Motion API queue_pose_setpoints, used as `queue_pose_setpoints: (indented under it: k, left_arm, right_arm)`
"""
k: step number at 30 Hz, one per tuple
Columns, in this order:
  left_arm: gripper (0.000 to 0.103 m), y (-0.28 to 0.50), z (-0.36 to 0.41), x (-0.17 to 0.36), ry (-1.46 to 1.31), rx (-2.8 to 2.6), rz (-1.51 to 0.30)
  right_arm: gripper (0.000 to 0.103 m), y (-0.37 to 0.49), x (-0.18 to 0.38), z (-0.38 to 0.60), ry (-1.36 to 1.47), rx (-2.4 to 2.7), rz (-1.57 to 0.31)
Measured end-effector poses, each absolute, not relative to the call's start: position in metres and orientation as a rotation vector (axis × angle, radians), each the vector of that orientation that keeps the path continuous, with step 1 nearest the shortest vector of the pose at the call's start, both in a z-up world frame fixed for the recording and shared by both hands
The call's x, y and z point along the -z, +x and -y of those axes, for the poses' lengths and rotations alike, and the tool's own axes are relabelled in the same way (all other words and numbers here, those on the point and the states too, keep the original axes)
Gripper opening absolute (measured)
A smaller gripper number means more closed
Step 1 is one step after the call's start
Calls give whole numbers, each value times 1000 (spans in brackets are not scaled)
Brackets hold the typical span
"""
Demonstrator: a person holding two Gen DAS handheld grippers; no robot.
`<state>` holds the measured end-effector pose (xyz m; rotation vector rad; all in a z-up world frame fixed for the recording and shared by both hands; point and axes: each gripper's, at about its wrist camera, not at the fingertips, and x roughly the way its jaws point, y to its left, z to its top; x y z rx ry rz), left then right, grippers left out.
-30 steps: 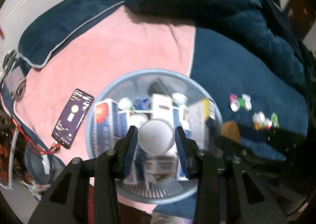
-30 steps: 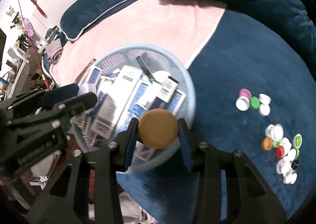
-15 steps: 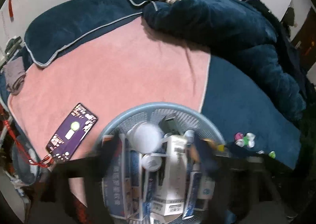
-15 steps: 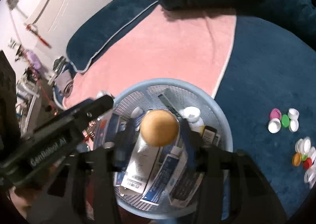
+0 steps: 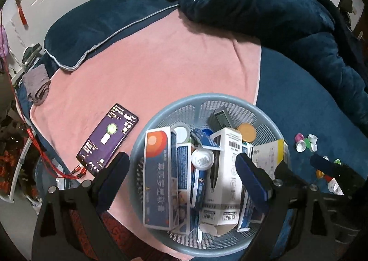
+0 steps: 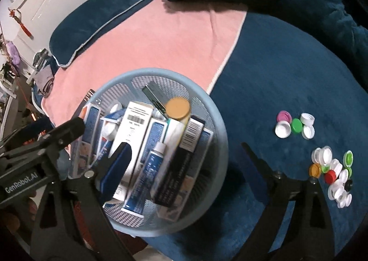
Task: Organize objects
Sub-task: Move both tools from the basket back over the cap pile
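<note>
Left-wrist view. My left gripper hangs over the basket, its two blue-padded fingers spread wide with nothing between them. The basket, a pale blue mesh tub, sits where the pink towel meets the dark blue blanket. Inside the basket lie upright and tilted boxes: a box with an orange disc against the basket's left wall, and a white box with a barcode near the basket's middle. A white cap rests between these two boxes, and an orange cap lies toward the basket's far wall, just beside a dark rectangular item that I cannot identify. A phone with a lit screen lies on the towel to the left of the basket, close to it but apart from its rim, with red cables at its near end. A small cluster of loose caps lies on the blanket to the right of the basket.

Right-wrist view. My right gripper hovers over the basket's right rim, fingers spread wide and holding nothing; one finger stands over the basket's contents, the other over the blanket outside the basket. The orange cap rests on the boxes at the basket's far side. To the right of the basket, well apart from it, lie a near cluster of five caps and a larger pile of caps. My left gripper's body shows at the basket's left side.
</note>
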<state>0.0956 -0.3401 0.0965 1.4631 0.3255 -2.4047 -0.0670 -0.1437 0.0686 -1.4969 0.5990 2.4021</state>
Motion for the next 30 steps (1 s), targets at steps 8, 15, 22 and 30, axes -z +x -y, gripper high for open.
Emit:
queue_pose_setpoints:
  k: [8,15,22,30]
  left_arm:
    - [95,97,328,-98,1471,2392,-290]
    - [95,93,314,-100,1481,2401,-261]
    - [95,88,297,-101,1499,2412,-229]
    - [95,82,275,-102,1518,2420,-177]
  right_arm:
    - [94,-55,-73,134,-1474,-2381,-627]
    - [97,-43,-76,122,-1449,-2372,-643]
    - [98,-31,-76,110,-1441,-2350,-652]
    - [99,-17,-77,97,-1428,-2325,-658]
